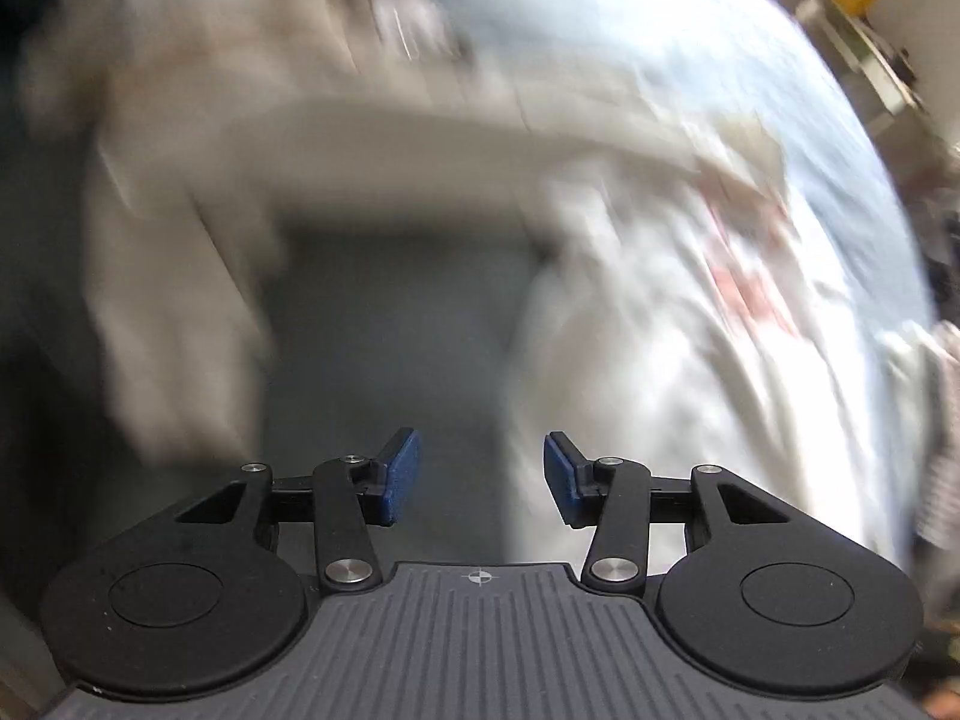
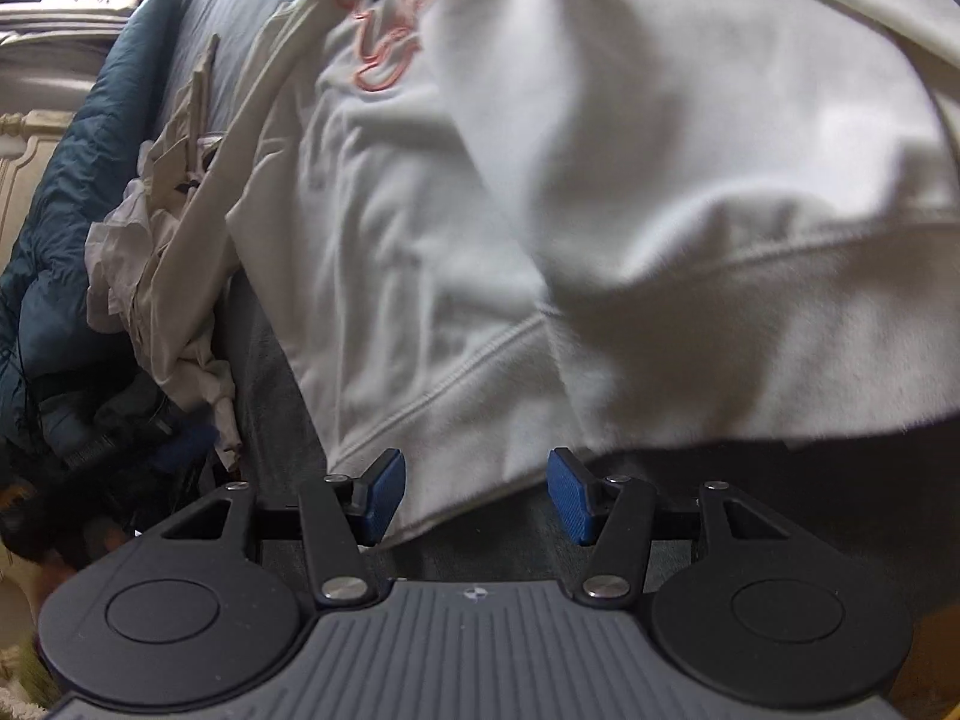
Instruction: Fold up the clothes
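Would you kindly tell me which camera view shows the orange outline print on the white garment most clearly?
The right wrist view: the orange outline print sits sharp at the top of the white garment, its looping lines distinct. In the left wrist view the same print is only a reddish smear, because the whole picture is motion-blurred.

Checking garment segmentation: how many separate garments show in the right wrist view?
3 that I can tell: white sweatshirt with orange outline print filling the centre, crumpled beige garment at its left edge, dark teal padded jacket far left. More may be hidden underneath.
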A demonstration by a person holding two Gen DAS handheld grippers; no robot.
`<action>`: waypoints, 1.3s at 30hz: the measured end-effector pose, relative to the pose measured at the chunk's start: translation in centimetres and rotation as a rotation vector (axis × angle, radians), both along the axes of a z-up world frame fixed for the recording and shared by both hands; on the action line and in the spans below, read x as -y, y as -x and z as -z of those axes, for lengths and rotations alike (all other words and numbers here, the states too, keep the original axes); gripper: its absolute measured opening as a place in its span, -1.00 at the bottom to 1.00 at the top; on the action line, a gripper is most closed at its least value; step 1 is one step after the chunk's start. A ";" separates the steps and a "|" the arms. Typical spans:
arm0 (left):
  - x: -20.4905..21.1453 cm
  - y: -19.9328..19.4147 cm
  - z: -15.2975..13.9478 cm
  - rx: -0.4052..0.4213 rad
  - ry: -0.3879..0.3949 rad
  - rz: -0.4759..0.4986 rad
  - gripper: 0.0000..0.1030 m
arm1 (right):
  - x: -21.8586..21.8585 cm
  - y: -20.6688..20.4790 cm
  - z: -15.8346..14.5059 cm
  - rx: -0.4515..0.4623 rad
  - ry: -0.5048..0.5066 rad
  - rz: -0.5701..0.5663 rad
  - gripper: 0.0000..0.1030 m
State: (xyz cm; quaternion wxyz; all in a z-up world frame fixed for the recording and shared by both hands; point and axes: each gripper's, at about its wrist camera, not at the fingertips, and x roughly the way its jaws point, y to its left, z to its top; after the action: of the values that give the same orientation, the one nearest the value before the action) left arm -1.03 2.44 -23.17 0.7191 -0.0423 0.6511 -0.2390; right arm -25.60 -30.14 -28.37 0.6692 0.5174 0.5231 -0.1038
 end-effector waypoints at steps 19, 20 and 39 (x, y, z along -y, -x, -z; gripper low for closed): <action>1.5 6.5 7.4 -0.203 -0.024 -0.123 -0.86 | 5.8 11.4 -1.1 -0.010 0.168 0.446 0.09; 1.6 6.2 7.5 -0.203 -0.029 -0.112 -0.86 | 6.4 12.1 -1.7 -0.008 0.217 0.462 0.09; 8.6 5.3 8.7 -0.127 -0.181 0.119 -0.51 | 13.9 3.3 -5.6 -0.122 0.946 -0.185 -0.81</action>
State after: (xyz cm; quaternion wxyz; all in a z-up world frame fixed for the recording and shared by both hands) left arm -6.38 -6.18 -31.86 0.6618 0.0464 0.7156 -0.2186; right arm -28.94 -44.01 -22.76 0.8057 0.1008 0.5005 -0.3004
